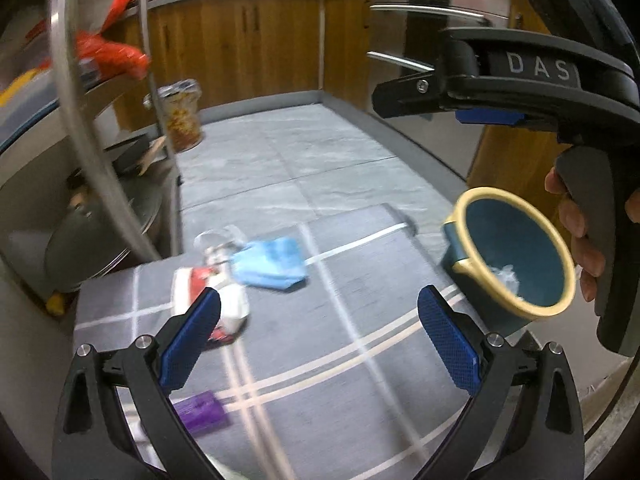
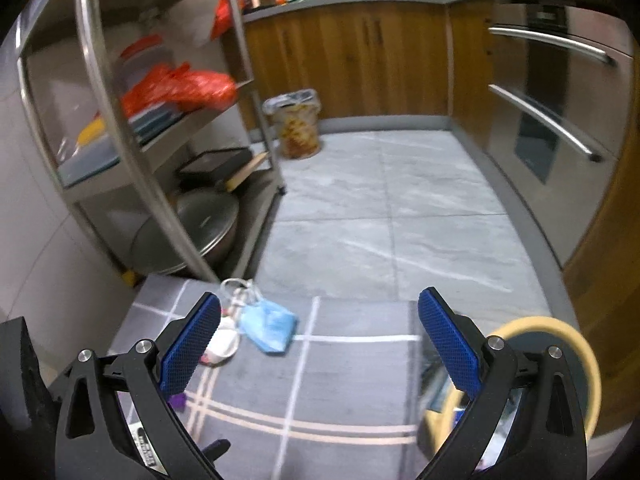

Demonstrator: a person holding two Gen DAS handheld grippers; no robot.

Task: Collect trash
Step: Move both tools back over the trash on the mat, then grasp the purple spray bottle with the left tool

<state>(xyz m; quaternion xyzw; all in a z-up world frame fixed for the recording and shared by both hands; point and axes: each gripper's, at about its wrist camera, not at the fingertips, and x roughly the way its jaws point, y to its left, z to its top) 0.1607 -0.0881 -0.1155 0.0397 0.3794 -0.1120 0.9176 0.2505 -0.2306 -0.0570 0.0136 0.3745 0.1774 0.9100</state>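
- A teal bin [image 1: 516, 256] with a cream rim stands at the right edge of a grey checked mat [image 1: 320, 360]; a bit of crumpled white litter lies at its bottom, the rest of its inside showing bare.
- From the right wrist, that bin [image 2: 560, 344] is mostly hidden behind the gripper's own finger, so only part of the rim shows.
- A patterned waste basket [image 2: 298, 124] with a plastic liner stands far off beside the wooden cabinets [image 2: 360, 60]; its contents cannot be made out.
- A metal rack [image 2: 132, 128] holds an orange bag [image 2: 180, 88] on a middle shelf and a lidded pan [image 2: 192, 232] at the bottom.
- The trash lies on the mat's far left part: a blue crumpled piece [image 1: 272, 264], a red and white wrapper [image 1: 212, 296] just beside it, and a clear plastic scrap too blurred to identify.
- A purple item [image 1: 202, 408] lies nearer, partly covered by a finger.
- The left gripper [image 1: 320, 344] has its jaws wide apart, nothing between them.
- The right gripper [image 2: 320, 344] also stands spread and empty; a hand [image 1: 580, 232] grips its handle.
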